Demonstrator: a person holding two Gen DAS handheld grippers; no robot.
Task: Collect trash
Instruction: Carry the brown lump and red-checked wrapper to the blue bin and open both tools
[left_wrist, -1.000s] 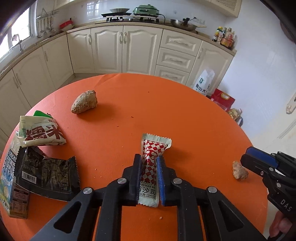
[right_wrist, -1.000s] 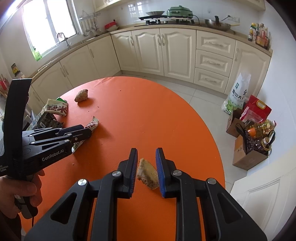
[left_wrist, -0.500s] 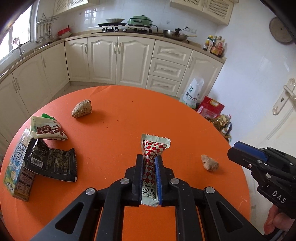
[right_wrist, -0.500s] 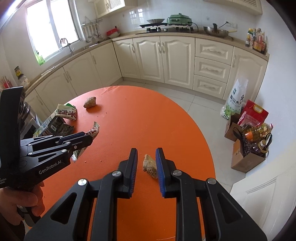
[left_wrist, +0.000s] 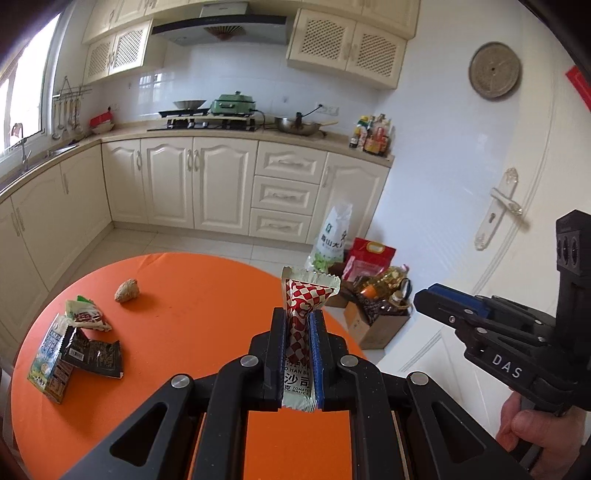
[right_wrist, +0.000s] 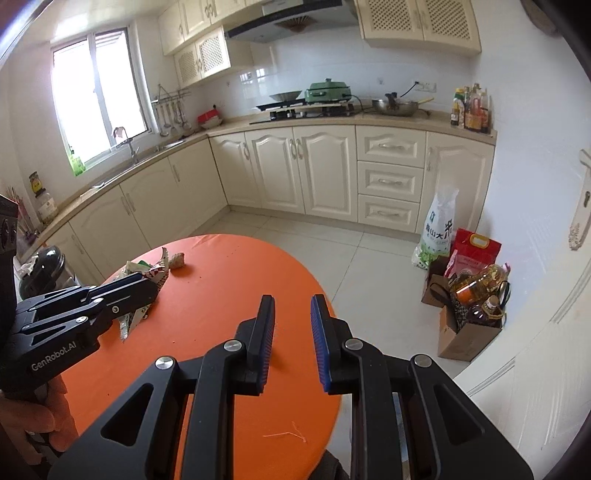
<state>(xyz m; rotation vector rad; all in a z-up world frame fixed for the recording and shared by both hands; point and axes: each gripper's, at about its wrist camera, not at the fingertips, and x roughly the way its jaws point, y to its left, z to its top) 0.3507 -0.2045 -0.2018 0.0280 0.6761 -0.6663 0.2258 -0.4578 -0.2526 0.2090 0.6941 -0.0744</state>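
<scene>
Left gripper (left_wrist: 298, 312), near centre of the left wrist view: jaws nearly closed, clamped on a sachet (left_wrist: 308, 295). The sachet is red-and-white checked and stands upright between the pads. Its crimped top sticks out past the fingertips and its bottom end hangs out behind the pads. It is lifted clear of the orange table (left_wrist: 207, 288).

Right gripper (right_wrist: 291, 299), near centre of its own view: jaws parallel with a narrow gap, nothing between them, touching nothing. It is above the table's near right edge. In the left wrist view it shows at the right, side on, with a hand (left_wrist: 524, 424) on its grip.

In the right wrist view the left gripper sits at the left with the sachet poking out past its tips.

Trash on the table, all well apart from both grippers:
- Near left: a carton (left_wrist: 50, 363), touching a black wrapper (left_wrist: 96, 356).
- Just beyond: a crumpled white packet (left_wrist: 86, 314).
- Farther: a brown lump (left_wrist: 126, 290), alone.

Far right, on the floor: bags and a box with bottles (left_wrist: 380, 295).
</scene>
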